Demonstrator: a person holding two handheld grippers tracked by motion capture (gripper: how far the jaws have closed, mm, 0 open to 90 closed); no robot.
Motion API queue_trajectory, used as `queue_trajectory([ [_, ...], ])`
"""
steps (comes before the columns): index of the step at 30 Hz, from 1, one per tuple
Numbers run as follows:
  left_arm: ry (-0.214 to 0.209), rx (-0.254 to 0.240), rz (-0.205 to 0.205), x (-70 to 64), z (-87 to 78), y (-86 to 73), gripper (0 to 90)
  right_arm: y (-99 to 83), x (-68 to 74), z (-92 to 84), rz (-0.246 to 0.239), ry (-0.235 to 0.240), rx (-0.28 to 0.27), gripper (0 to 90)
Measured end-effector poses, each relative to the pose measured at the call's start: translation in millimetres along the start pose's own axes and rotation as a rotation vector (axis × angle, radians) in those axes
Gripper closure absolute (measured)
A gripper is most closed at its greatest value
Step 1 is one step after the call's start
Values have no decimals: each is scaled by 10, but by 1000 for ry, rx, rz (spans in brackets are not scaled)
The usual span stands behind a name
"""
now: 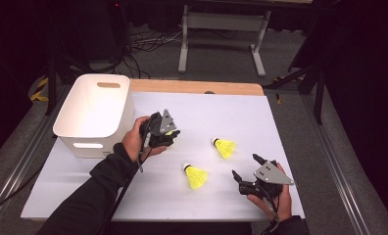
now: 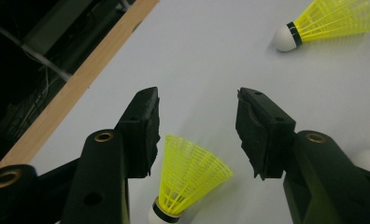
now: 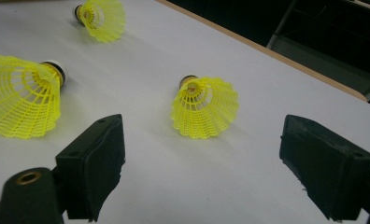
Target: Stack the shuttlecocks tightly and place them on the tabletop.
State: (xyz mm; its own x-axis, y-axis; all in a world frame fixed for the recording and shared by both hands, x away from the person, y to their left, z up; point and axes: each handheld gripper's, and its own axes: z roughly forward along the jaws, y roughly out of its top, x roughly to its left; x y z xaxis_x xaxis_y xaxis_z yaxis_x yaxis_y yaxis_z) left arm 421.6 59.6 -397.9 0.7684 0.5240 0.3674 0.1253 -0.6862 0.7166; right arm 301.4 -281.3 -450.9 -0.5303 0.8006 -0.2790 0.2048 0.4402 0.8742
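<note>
Shuttlecock under left gripper: a yellow shuttlecock (image 2: pixel 185 179) lies on the table sheet just beside the left gripper (image 1: pixel 170 133). In the left gripper view its white cork points toward the bottom edge and its skirt opens up toward the jaw tips, long axis roughly in line with the jaws.
Left gripper state: jaws stand apart; the skirt sits low between them, close to the left pad, contact cannot be told; not clamped.
Middle shuttlecock: the second shuttlecock (image 1: pixel 196 176) lies on its side, cork toward the upper left, skirt toward the lower right in the high view.
Far shuttlecock: the third shuttlecock (image 1: pixel 225 147) lies on its side in the same attitude, cork upper left, skirt lower right, well apart from the middle one.
Right gripper state: the right gripper (image 1: pixel 247 169) rests near the table's right front corner, jaws wide apart with nothing between them, pointing toward the shuttlecocks.
Surface: a white sheet (image 1: pixel 280 127) covers the table; a wooden edge strip (image 1: pixel 197 87) shows along the far side.
Room: dark surroundings, grey floor, a grey metal stand (image 1: pixel 224 29) and cables behind the table.
Container: a white plastic bin (image 1: pixel 94 115) with handle slots stands at the far left corner; no contents visible inside.
</note>
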Motion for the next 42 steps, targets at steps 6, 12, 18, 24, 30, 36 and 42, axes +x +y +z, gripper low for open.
queue_trajectory([
  [6, -6, -68, 42, -75, -140, -104, 379, 5, 7, -2, -1, -4, -3, 152],
  [12, -8, -121, 61, -144, -262, -226, 276, 13, 16, -7, -1, -8, -7, 152],
  [18, -25, -192, 81, -193, -425, -383, 220, 20, 28, -11, -1, -14, -10, 154],
  [24, -24, -228, 93, -250, -535, -536, 200, 26, 26, -23, 1, -22, -20, 156],
  [30, -27, -276, 89, -289, -646, -700, 183, 35, 48, -20, -7, -19, -18, 156],
  [36, 1, -272, 87, -311, -719, -868, 155, 50, 64, -32, -12, -22, -27, 160],
  [42, 16, -283, 67, -312, -811, -1043, 117, 73, 83, -58, -13, -19, -40, 160],
])
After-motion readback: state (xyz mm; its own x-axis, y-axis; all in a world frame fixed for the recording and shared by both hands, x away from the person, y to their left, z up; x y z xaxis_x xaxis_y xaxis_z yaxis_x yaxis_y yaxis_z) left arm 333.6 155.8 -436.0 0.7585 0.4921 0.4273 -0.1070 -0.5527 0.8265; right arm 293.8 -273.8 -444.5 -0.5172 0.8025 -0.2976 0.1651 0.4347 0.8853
